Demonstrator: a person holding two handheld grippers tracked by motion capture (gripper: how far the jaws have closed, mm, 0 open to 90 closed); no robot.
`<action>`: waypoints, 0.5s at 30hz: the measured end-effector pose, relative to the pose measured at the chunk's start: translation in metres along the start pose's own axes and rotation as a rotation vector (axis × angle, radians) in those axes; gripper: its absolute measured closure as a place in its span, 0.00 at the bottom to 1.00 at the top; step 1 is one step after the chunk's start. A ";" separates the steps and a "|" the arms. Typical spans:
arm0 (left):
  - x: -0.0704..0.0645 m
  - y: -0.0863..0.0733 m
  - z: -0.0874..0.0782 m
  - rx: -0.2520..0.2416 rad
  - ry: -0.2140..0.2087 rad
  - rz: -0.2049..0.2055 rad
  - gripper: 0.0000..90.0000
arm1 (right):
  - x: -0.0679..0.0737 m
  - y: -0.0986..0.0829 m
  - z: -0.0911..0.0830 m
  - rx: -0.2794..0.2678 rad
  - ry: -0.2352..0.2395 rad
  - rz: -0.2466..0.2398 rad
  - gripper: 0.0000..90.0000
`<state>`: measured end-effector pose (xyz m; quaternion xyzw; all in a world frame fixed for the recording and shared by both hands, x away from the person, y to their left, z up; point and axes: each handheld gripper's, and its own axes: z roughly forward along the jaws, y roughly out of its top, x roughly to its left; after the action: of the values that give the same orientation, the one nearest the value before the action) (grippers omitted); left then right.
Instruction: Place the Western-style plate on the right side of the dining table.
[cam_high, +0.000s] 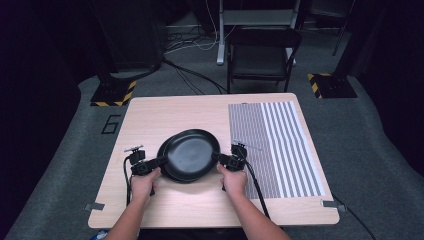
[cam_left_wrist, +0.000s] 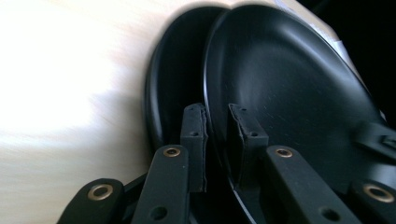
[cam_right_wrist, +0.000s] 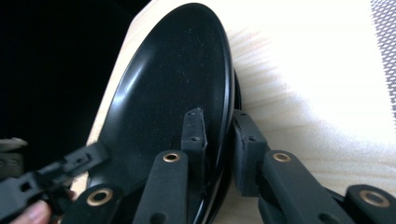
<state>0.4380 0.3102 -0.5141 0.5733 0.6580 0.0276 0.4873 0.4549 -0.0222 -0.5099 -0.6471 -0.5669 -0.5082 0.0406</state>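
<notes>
Two black plates lie stacked on the table (cam_high: 150, 117), a little toward its near edge and about midway between its left and right edges. The top plate (cam_high: 192, 152) sits slightly shifted on the lower plate (cam_high: 167, 172), whose rim shows along the left and the near side. A striped mat (cam_high: 280, 145) covers the right part of the table, just beside the plates.

The left gripper (cam_high: 161, 161) reaches the top plate from the left. In the left gripper view its jaws are nearly closed on the rim of the top plate (cam_left_wrist: 289, 88): one pad (cam_left_wrist: 243, 133) lies on the upper face, the other pad (cam_left_wrist: 195, 135) goes below the rim, in the gap to the lower plate (cam_left_wrist: 173, 79).

The right gripper (cam_high: 220, 157) takes the same plate from the opposite, right side. In the right gripper view its jaws are also narrow, with one pad (cam_right_wrist: 194, 133) on the upper face of the top plate (cam_right_wrist: 173, 79) and the other pad (cam_right_wrist: 247, 149) outside below the rim. The left gripper (cam_right_wrist: 70, 165) shows there farther off, at the opposite rim.

The left hand (cam_high: 144, 182) and the right hand (cam_high: 234, 180) hold the grippers near the front edge.
</notes>
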 end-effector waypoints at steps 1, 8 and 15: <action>0.000 -0.001 0.000 -0.004 0.001 0.001 0.85 | 0.000 0.001 0.000 0.000 -0.001 -0.003 0.86; -0.002 -0.004 0.000 -0.024 0.009 -0.020 0.85 | -0.001 0.002 0.000 0.010 0.000 -0.007 0.86; -0.003 -0.011 -0.001 -0.077 0.014 -0.074 0.86 | -0.001 0.001 0.003 0.005 0.000 0.018 0.86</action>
<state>0.4292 0.3048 -0.5184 0.5292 0.6808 0.0387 0.5050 0.4573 -0.0214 -0.5118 -0.6523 -0.5621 -0.5064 0.0467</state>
